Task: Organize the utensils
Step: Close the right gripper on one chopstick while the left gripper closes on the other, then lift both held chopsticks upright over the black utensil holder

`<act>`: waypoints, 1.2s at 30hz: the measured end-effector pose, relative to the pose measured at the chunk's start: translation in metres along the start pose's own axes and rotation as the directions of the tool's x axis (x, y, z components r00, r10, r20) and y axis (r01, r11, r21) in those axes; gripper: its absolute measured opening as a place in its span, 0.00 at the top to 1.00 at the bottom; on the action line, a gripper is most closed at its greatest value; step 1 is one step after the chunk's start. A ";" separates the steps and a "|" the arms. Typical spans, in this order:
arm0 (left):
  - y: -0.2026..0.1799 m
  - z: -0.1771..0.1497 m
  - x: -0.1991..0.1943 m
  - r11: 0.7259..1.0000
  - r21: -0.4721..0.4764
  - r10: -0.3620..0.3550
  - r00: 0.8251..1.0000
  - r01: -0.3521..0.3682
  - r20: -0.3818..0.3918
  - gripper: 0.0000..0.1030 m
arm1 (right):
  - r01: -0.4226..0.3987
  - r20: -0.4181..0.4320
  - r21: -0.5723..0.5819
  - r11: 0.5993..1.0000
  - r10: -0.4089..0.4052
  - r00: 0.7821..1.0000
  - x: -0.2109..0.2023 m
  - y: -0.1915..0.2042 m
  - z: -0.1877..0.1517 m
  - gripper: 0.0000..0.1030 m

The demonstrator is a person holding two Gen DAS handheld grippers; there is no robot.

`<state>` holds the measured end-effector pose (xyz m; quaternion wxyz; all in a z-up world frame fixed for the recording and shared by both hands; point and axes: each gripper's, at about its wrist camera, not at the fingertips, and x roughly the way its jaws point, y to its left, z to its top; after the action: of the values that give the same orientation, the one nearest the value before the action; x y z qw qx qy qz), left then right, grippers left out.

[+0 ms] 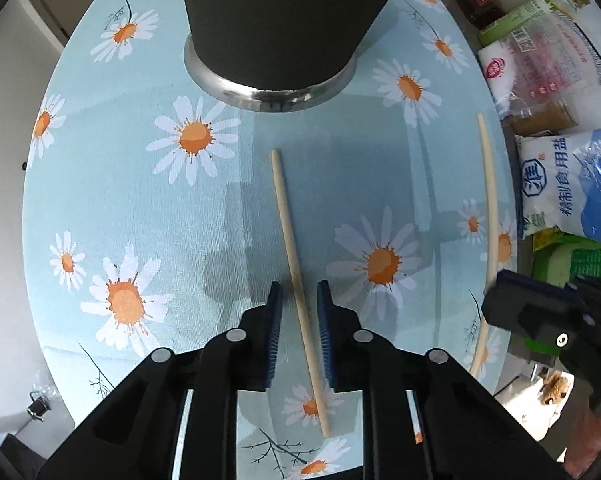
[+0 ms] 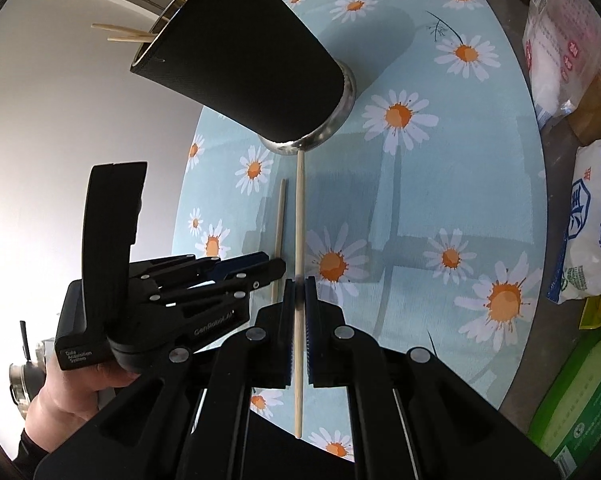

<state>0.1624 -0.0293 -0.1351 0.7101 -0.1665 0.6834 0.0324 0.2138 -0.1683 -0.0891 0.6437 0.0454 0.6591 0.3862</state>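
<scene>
A black utensil cup with a steel base (image 1: 274, 36) stands on the round daisy-print table (image 1: 140, 200); in the right wrist view the cup (image 2: 252, 68) holds several wooden chopsticks (image 2: 128, 34). My left gripper (image 1: 299, 304) is open and straddles a wooden chopstick (image 1: 288, 232) that lies on the table. My right gripper (image 2: 299, 292) is shut on a second chopstick (image 2: 299, 208), whose far end points at the cup's base. The first chopstick (image 2: 279, 216) lies just left of it. The right gripper (image 1: 540, 312) and its chopstick (image 1: 490, 200) show at the left wrist view's right edge.
Bags of salt (image 1: 572, 184) and other food packets (image 1: 540, 52) crowd the table's right side. A green box (image 2: 580, 396) sits at the near right. The left gripper (image 2: 172, 284), held by a hand, shows left of the right gripper.
</scene>
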 end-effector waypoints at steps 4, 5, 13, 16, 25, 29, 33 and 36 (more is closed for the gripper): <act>-0.007 0.003 0.002 0.999 0.010 0.052 0.999 -0.052 0.011 0.92 | -0.006 0.000 -0.003 1.000 0.006 1.000 -0.002 -0.004 -0.001 0.95; -0.010 0.003 0.003 0.998 0.015 0.067 0.998 -0.067 0.017 0.94 | -0.008 -0.001 -0.006 1.000 0.008 1.000 -0.002 -0.004 -0.001 0.95; -0.025 0.001 0.006 0.995 0.018 0.092 0.993 -0.094 0.069 0.96 | -0.016 -0.001 -0.013 1.000 0.016 1.000 0.001 -0.004 0.000 0.95; -0.023 -0.002 0.005 0.997 0.015 0.074 0.994 -0.075 0.075 0.96 | -0.016 0.005 -0.013 1.000 0.016 1.000 0.001 -0.002 -0.001 0.95; 0.012 -0.019 -0.027 1.000 0.024 -0.020 0.989 0.017 0.143 0.96 | -0.040 0.046 -0.019 0.999 0.040 0.998 0.002 0.003 -0.006 0.95; 0.027 -0.029 -0.055 0.996 0.029 -0.093 0.973 0.089 0.213 0.96 | -0.054 0.092 -0.028 0.998 0.056 0.994 0.002 0.012 -0.008 0.95; 0.038 -0.036 -0.078 0.990 0.046 -0.139 0.952 0.131 0.274 0.96 | -0.062 0.145 -0.050 0.997 0.068 0.987 -0.002 0.022 -0.014 0.94; 0.046 -0.047 -0.093 0.984 0.062 -0.178 0.930 0.167 0.320 0.96 | -0.064 0.192 -0.065 0.996 0.075 0.978 -0.007 0.029 -0.018 0.94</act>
<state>0.0991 0.0178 -0.0531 0.8156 -0.2065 0.5404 -0.0146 0.1859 -0.1602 -0.0687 0.6922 0.0872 0.5795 0.4212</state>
